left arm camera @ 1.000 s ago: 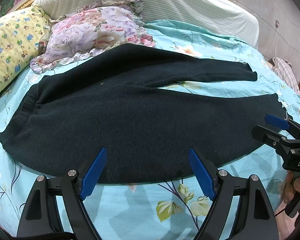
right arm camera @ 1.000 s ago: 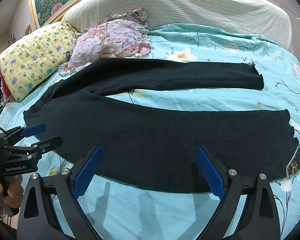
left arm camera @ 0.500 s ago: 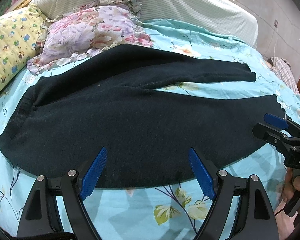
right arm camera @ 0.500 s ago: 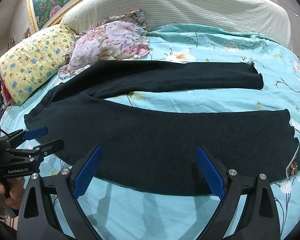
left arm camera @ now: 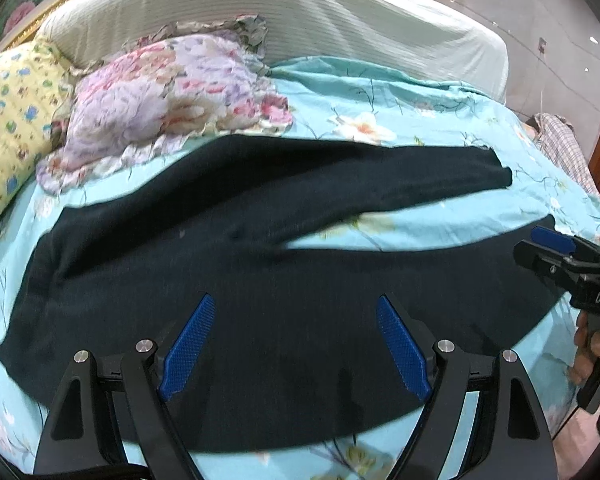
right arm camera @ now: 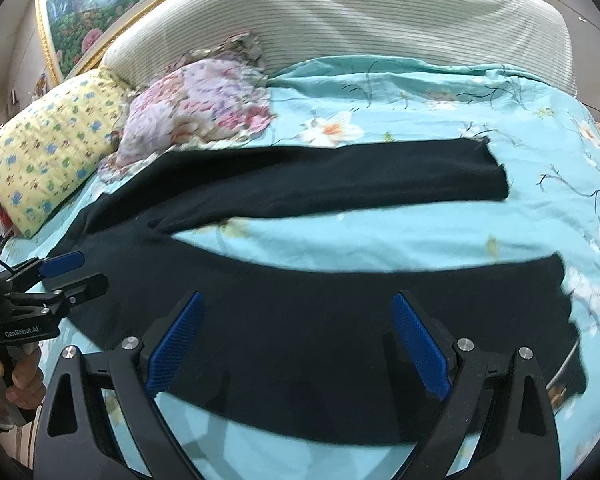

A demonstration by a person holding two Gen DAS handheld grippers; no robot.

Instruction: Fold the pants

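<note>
Dark pants (left arm camera: 260,280) lie flat on the bed, waistband at the left, both legs spread apart toward the right; they also show in the right wrist view (right arm camera: 320,320). My left gripper (left arm camera: 296,344) is open and empty, hovering over the near leg by the waist end. My right gripper (right arm camera: 296,340) is open and empty above the near leg. The right gripper shows at the right edge of the left wrist view (left arm camera: 556,252). The left gripper shows at the left edge of the right wrist view (right arm camera: 72,272).
The bed has a turquoise floral sheet (right arm camera: 380,240). A pink floral pillow (left arm camera: 168,96) and a yellow pillow (right arm camera: 52,148) lie at the back left, before a striped headboard (right arm camera: 360,20). A plaid cloth (left arm camera: 564,148) lies past the right bed edge.
Both grippers have moved forward over the near pant leg, so the pants sit lower in both views. Both stay open and the pants have not moved.
</note>
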